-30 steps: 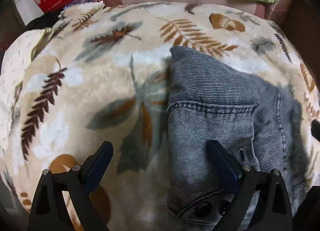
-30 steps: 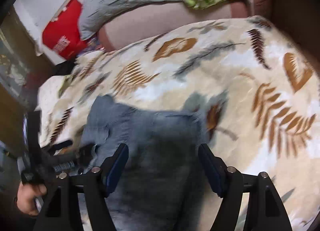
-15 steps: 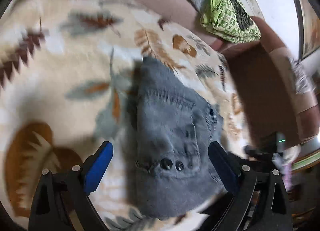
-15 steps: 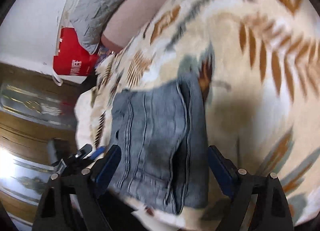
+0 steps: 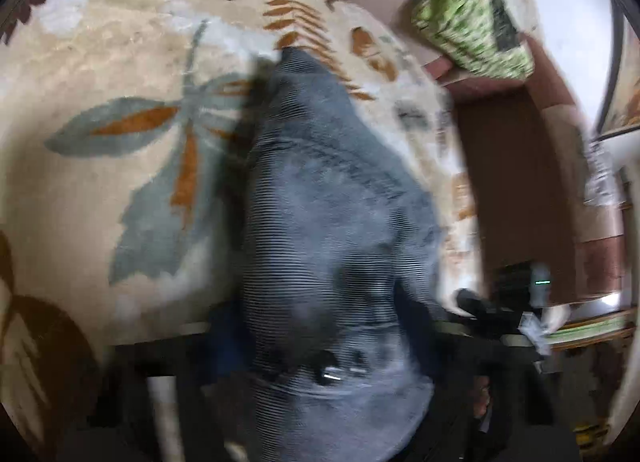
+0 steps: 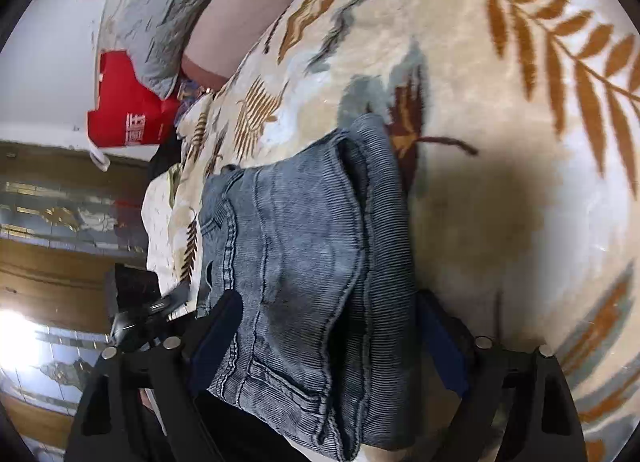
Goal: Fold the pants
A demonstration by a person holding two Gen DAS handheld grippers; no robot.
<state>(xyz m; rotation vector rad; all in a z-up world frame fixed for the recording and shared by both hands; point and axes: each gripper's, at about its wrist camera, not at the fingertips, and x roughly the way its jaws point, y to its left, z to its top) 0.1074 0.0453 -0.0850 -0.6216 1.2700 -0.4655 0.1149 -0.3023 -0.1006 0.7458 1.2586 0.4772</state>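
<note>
Grey-blue corduroy pants [image 5: 320,202] lie folded into a thick bundle on a leaf-patterned blanket [image 5: 100,62], their near end at the bed's edge. My left gripper [image 5: 320,342] straddles that end. Its blue pads are smeared by motion blur, and its jaws are closing with the fabric between them. In the right wrist view the pants [image 6: 304,242] fill the gap of my right gripper [image 6: 330,326]. Its jaws are closing too, a pad at each side of the fold, and the cloth does not look squeezed. The left gripper [image 6: 144,314] shows at the pants' left edge.
The blanket [image 6: 500,182] spreads wide beyond the pants. A green patterned cloth [image 5: 468,22] and a grey pillow [image 6: 160,2] lie at the bed's far end, with a red bag [image 6: 124,110] beside it. Brown furniture [image 5: 508,182] stands past the bed's side.
Both views have swung and rolled. Both grippers have come down over the near end of the pants, which now fill the gap of each. The left view has gone blurry.
</note>
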